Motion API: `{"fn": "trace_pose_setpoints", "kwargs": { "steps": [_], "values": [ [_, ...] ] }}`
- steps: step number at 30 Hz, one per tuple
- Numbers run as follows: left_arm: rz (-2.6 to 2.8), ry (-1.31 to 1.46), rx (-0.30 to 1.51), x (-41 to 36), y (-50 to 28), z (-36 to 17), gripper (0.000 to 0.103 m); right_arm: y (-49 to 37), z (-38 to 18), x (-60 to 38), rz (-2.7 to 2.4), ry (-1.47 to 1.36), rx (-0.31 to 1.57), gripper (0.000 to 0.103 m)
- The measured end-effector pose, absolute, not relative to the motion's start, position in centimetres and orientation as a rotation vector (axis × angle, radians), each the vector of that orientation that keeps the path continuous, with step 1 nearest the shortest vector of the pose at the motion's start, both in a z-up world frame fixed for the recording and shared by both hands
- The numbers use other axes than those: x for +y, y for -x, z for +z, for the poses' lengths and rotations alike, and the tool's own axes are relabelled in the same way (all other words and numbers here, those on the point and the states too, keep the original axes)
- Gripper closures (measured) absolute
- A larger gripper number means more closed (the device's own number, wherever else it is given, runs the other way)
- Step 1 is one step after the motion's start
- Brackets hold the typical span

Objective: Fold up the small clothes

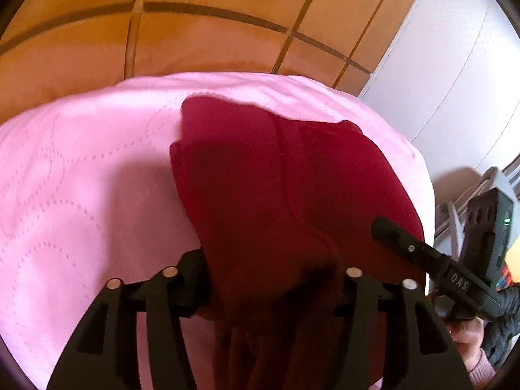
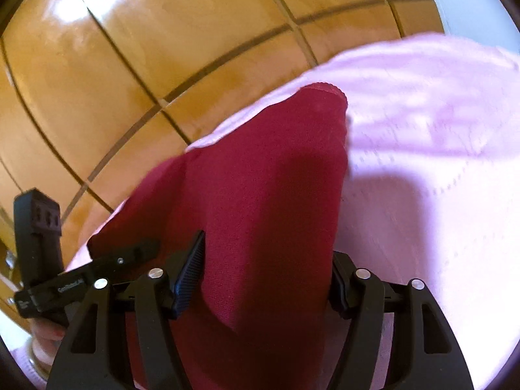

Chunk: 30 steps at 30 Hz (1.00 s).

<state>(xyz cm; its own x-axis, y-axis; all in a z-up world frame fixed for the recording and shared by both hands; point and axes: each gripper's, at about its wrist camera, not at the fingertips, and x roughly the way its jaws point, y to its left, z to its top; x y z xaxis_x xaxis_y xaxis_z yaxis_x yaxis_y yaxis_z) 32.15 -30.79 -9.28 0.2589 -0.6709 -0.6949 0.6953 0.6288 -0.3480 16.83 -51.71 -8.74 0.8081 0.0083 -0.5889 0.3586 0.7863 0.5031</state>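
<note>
A dark red garment (image 1: 260, 178) hangs lifted over the pink quilted cover (image 1: 81, 178). My left gripper (image 1: 269, 279) has the garment's near edge bunched between its jaws; the fabric hides the fingertips. My right gripper (image 2: 260, 279) also has the red garment (image 2: 260, 178) draped through its jaws, with the ribbed left finger (image 2: 190, 269) showing beside the cloth. The right gripper also shows at the right of the left wrist view (image 1: 422, 253), and the left gripper at the left of the right wrist view (image 2: 97, 269). The garment's far end (image 2: 321, 97) trails down to the cover.
The pink cover (image 2: 438, 162) ends at an edge over an orange tiled floor (image 1: 211, 32) (image 2: 113, 81). A white wall or cabinet (image 1: 455, 65) stands at the right. The person's hand (image 1: 468, 334) holds the right gripper's handle.
</note>
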Motion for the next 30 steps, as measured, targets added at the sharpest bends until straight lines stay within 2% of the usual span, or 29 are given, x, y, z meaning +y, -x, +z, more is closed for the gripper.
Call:
{"fn": "trace_pose_setpoints", "kwargs": {
  "steps": [1,2,8,11,15,16,22,24,30],
  "values": [
    [-0.918,-0.027,0.924,-30.5,-32.3,-9.3,0.04,-16.3,-8.7,-51.8,-0.203,-0.666,0.597,0.02],
    [-0.903,-0.025,0.916,-29.6,-32.1,-9.1,0.037,-15.9,-8.4,-51.9,-0.218,-0.664,0.59,0.019],
    [-0.835,0.033,0.783,-25.1,-30.3,-5.5,0.039,-13.0,-5.9,-52.7,-0.329,-0.585,0.564,0.019],
    [-0.86,-0.016,0.682,-26.2,-28.3,-2.9,0.039,-12.7,-4.2,-53.3,-0.358,-0.591,0.518,0.019],
    [-0.897,-0.119,0.65,-30.3,-27.6,-1.8,0.039,-15.3,-2.9,-53.2,-0.448,-0.483,0.57,0.017],
    [-0.883,-0.149,0.65,-31.4,-27.8,-2.0,0.039,-16.1,-2.9,-53.2,-0.505,-0.446,0.598,0.01],
    [-0.725,-0.3,0.756,-34.7,-31.8,-6.6,0.039,-19.3,-5.2,-54.5,-0.608,-0.374,0.68,0.01],
    [-0.716,-0.315,0.825,-35.0,-32.9,-8.5,0.038,-19.8,-6.3,-54.4,-0.623,-0.336,0.695,0.006],
    [-0.717,-0.347,0.751,-34.9,-32.3,-9.5,0.036,-20.8,-7.9,-53.0,-0.685,-0.212,0.715,0.005]
  ]
}}
